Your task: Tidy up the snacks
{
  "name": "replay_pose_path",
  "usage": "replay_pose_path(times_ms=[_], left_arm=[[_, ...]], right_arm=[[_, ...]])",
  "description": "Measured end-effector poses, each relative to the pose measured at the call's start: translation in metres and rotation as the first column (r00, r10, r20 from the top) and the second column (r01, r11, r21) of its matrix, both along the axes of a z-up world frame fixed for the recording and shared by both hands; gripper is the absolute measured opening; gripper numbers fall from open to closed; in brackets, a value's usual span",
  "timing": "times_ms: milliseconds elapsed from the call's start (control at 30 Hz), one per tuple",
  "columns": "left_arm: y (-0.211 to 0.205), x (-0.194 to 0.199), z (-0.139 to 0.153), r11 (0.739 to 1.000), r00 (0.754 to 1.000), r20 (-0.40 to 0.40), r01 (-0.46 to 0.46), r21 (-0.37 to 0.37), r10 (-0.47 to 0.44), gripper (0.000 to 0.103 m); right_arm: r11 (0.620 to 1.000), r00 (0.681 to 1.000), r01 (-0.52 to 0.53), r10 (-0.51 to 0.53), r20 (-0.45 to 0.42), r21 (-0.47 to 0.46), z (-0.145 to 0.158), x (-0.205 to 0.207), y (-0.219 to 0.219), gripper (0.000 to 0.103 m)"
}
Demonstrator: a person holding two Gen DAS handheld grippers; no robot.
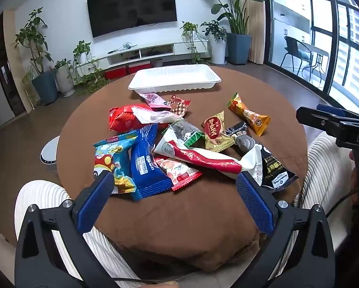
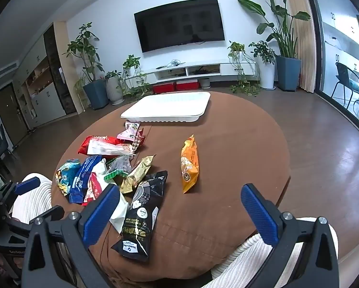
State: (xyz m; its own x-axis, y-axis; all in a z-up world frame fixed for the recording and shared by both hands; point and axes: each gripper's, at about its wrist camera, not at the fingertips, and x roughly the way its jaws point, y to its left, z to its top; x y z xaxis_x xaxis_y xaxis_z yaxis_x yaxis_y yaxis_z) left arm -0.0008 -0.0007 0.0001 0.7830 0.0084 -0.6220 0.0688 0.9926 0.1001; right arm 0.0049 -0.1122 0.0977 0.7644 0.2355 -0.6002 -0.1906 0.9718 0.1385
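A heap of snack packets lies on a round brown-covered table [image 1: 191,206]: a red bag [image 1: 124,118], a blue packet [image 1: 147,163], a red-and-white packet [image 1: 203,157], a gold packet [image 1: 215,132], a black packet [image 2: 141,225] and an orange packet [image 2: 189,164] lying apart to the right. An empty white tray [image 1: 174,78] [image 2: 167,107] sits at the table's far side. My left gripper [image 1: 174,180] hovers open over the near edge of the heap. My right gripper [image 2: 180,195] hangs open above bare cloth, just short of the orange packet. Neither holds anything.
A person's legs in white ribbed fabric [image 1: 42,199] [image 2: 249,259] flank the near table edge. Beyond the table are a TV stand [image 2: 191,70], a wall TV, potted plants [image 2: 93,76] and glass doors on the right. A round white stool [image 1: 50,152] stands left of the table.
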Motion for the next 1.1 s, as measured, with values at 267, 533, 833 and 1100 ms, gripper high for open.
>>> replay_pose_path(times_ms=[267, 533, 833, 1100], left_arm=[[0.009, -0.002, -0.001, 1.000, 1.000, -0.022, -0.007, -0.022, 0.006, 0.103], [0.005, 0.004, -0.006, 1.000, 1.000, -0.030, -0.009, -0.014, 0.008, 0.103], [0.005, 0.005, -0.006, 1.000, 1.000, -0.028, -0.007, -0.016, 0.007, 0.103], [0.005, 0.005, -0.006, 1.000, 1.000, -0.028, -0.008, -0.016, 0.008, 0.103]], right_arm=[[1.000, 1.000, -0.002, 0.002, 0.002, 0.005, -0.001, 0.000, 0.002, 0.103], [1.000, 1.000, -0.010, 0.010, 0.000, 0.002, -0.004, -0.002, 0.004, 0.103], [1.000, 1.000, -0.009, 0.009, -0.005, 0.003, -0.007, -0.002, 0.010, 0.103], [1.000, 1.000, -0.007, 0.007, -0.007, 0.006, -0.009, -0.002, 0.010, 0.103]])
